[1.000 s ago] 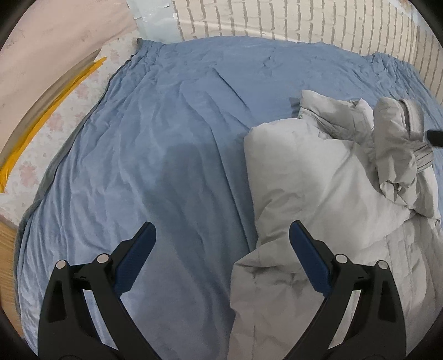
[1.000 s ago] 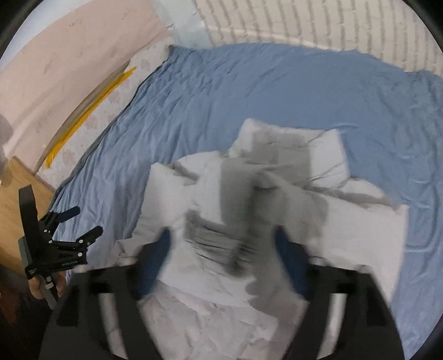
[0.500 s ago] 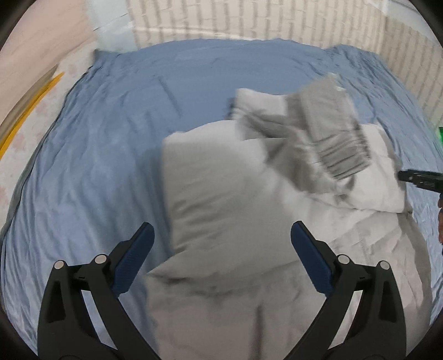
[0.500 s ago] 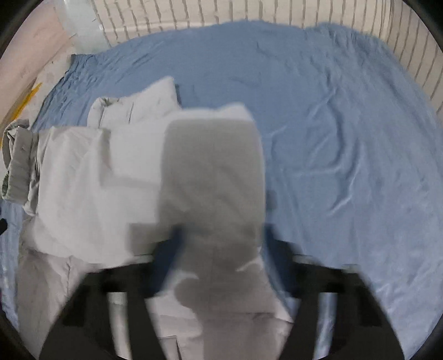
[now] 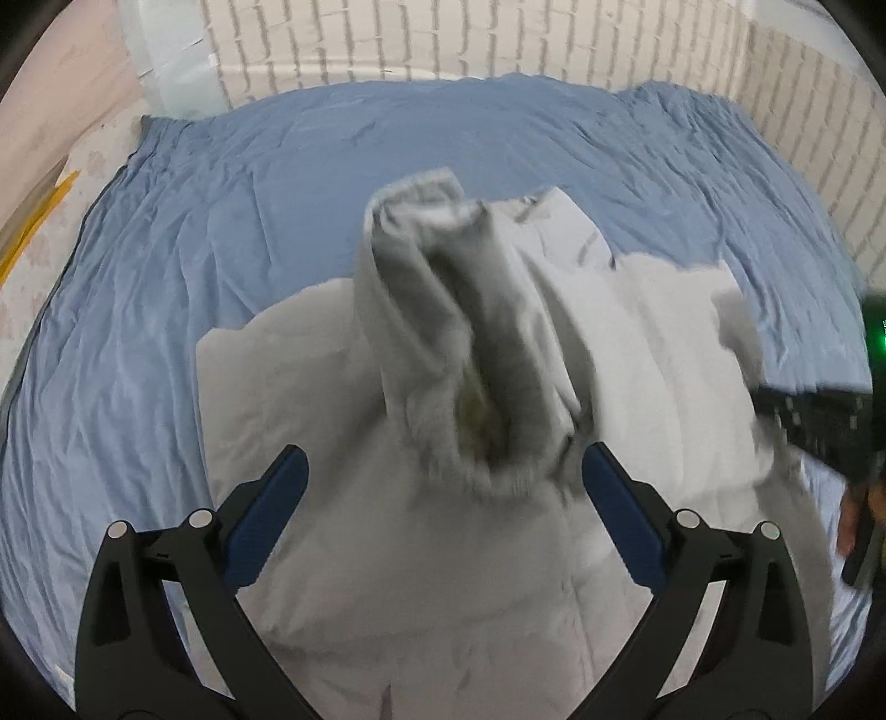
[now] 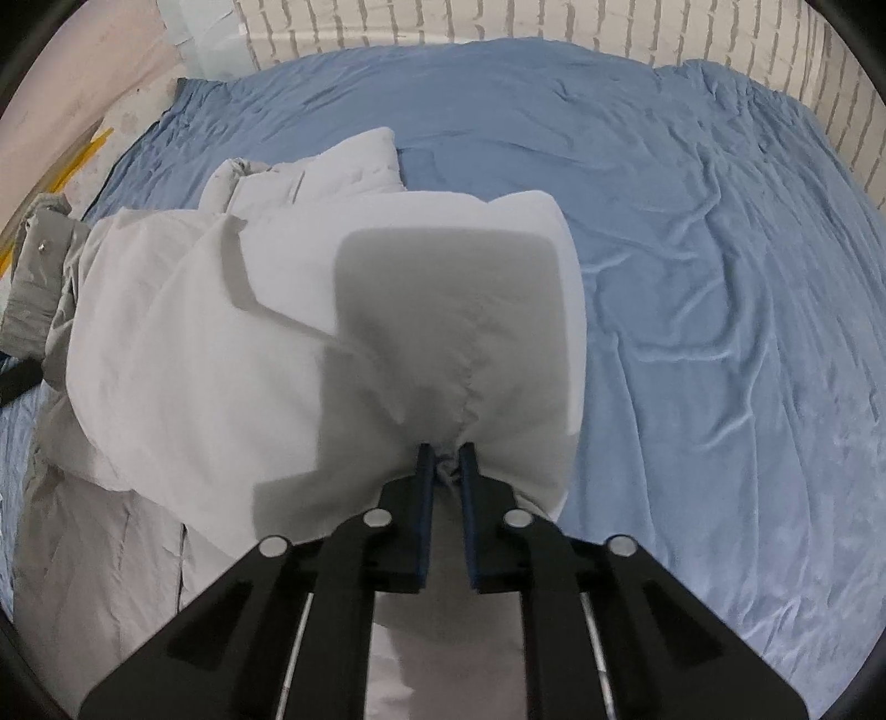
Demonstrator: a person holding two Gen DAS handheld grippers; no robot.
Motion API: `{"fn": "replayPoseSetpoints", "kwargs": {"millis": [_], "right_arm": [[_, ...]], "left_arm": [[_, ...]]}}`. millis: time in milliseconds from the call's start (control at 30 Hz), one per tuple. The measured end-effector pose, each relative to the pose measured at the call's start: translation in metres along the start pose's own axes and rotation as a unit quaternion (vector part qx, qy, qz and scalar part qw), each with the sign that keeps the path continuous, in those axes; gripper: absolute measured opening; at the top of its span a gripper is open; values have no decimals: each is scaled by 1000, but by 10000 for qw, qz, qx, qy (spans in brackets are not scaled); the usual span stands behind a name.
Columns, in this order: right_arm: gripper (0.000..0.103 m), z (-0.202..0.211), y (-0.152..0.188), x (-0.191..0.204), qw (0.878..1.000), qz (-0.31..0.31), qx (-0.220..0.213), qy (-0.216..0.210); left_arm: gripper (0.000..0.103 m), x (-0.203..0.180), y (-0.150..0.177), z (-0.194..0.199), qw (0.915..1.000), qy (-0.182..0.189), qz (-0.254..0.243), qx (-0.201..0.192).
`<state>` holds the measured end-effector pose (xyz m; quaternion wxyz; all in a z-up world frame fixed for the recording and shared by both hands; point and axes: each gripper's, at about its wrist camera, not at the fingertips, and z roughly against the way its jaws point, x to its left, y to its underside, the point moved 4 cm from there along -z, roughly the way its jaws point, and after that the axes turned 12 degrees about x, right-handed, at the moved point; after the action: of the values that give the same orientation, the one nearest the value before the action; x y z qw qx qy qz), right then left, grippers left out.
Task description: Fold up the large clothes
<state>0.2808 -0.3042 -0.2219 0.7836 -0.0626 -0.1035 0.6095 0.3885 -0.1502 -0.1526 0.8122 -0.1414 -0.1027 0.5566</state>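
The pale grey padded jacket lies bunched near the middle of the wrinkled blue bed sheet, with its lower body spread flat toward me and its upper part heaped up. One puffy section is lifted off the pile, and my right gripper has its blue pads pressed together on a small gathered pinch of that fabric, so the cloth balloons out ahead of the fingers. In the left wrist view a darker ribbed cuff of a sleeve stands up from the heap, blurred, so I cannot say for certain whether it is swinging or merely propped on the bulk beneath. My left gripper hovers above the jacket's flat body with its jaws spread wide and nothing between them. I judge that I am in the middle of an early fold, carrying one side or sleeve across the torso, with most of the folding left to do. The next move calls for me to lay the pinched section down flat over the body without dragging the layers below, then let go; the left side should come down on the loose sleeve, grip near the cuff and bring it across likewise. Beyond the sheet runs a white brick-patterned wall, and a floral mattress edge shows at the left.
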Motion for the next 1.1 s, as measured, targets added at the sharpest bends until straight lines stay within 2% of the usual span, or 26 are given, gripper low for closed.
{"fn": "replayPoseSetpoints", "kwargs": {"millis": [67, 100, 133, 167, 200, 233, 333, 400, 500, 600, 667, 700, 733, 767, 833, 867, 933, 1000, 1100], "right_arm": [[14, 1, 2, -4, 9999, -117, -24, -105], [18, 2, 3, -7, 9996, -218, -19, -195], [32, 2, 2, -9, 9992, -288, -20, -262], [42, 4, 2, -13, 9986, -405, -48, -340], [59, 8, 2, -16, 9980, -493, -106, -369], [63, 12, 2, -17, 9976, -537, -188, -391], [65, 27, 3, -17, 9967, -586, -372, -423], [70, 36, 2, -15, 9961, -606, -487, -414], [73, 48, 2, -10, 9960, -520, -639, -343], [75, 47, 2, -9, 9960, -571, -623, -307], [75, 43, 6, -9, 9957, -671, -522, -381], [75, 41, 8, -9, 9957, -675, -489, -412], [75, 41, 10, -9, 9960, -650, -462, -411], [75, 40, 14, -8, 9967, -590, -427, -351], [75, 39, 19, -8, 9978, -504, -393, -187], [75, 40, 22, -9, 9978, -502, -391, -168], [76, 41, 23, -11, 9974, -555, -413, -186], [79, 43, 23, -11, 9968, -608, -476, -198], [81, 44, 16, -3, 9964, -603, -600, -53]], "left_arm": [[72, 11, -8, -4, 9998, 39, 179, 54], [43, 13, -12, -7, 9994, 189, 237, 157], [28, 19, -12, -11, 9984, 334, 353, 279], [28, 28, -9, -14, 9975, 362, 466, 381], [22, 33, -5, -16, 9971, 412, 492, 397], [18, 42, -1, -15, 9961, 508, 582, 416], [14, 70, 14, 4, 9893, 1047, 971, 288], [13, 85, 27, 23, 9890, 1077, 1008, 113], [13, 104, 53, 26, 9878, 1111, 1063, 262], [16, 124, 75, -16, 9858, 880, 1223, 746], [18, 143, 88, -41, 9737, 1267, 1618, 979], [21, 148, 91, -44, 9703, 1405, 1721, 956], [23, 151, 92, -43, 9689, 1507, 1749, 890], [25, 151, 92, -38, 9712, 1479, 1667, 839], [41, 150, 92, -26, 9805, 1097, 1438, 765], [48, 148, 91, -16, 9873, 694, 1266, 667], [79, 150, 90, 5, 9927, 271, 1075, 465], [86, 153, 86, 26, 9949, -7, 986, 233], [91, 142, 75, 41, 9962, -125, 859, 79]]}}
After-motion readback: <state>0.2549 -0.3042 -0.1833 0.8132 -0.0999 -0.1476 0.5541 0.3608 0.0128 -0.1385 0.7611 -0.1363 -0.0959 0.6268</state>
